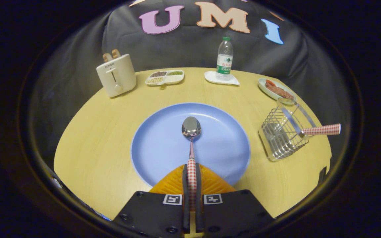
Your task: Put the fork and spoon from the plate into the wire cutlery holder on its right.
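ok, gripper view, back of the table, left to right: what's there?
Toaster → divided snack tray → water bottle on its white dish → plate of food. Tongs are shut on the spoon.

Fingers (192, 175) clamped on spoon (191, 138) handle over blue plate (150, 145), fork (309, 127) in wire holder (281, 138)

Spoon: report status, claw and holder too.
Claw shut on spoon handle, bowl over plate. Fork already in holder, handle sticking out. Path to holder looks open.
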### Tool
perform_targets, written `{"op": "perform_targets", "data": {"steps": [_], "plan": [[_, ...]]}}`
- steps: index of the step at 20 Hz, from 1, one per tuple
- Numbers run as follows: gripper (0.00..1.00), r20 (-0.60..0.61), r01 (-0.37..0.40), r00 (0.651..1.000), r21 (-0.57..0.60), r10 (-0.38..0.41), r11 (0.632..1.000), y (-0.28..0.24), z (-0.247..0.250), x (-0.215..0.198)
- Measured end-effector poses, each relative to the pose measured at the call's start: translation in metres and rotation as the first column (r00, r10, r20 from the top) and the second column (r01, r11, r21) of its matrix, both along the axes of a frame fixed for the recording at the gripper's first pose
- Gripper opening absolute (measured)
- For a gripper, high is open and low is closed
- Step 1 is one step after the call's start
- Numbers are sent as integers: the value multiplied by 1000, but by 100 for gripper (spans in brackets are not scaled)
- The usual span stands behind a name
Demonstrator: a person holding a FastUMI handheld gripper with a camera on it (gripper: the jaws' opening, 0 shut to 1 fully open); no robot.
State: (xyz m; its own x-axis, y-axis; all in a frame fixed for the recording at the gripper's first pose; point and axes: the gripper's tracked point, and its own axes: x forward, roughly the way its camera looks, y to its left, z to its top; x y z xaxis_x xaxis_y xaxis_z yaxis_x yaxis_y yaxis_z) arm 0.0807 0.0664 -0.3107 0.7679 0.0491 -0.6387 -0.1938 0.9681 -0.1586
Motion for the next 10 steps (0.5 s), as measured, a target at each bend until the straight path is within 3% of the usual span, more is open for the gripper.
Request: {"op": "perform_targets", "data": {"steps": [6, 10], "plan": [[10, 56, -121, 991, -14, 121, 993, -5, 88, 7], [10, 16, -131, 991, 12, 131, 991, -35, 154, 8]]}}
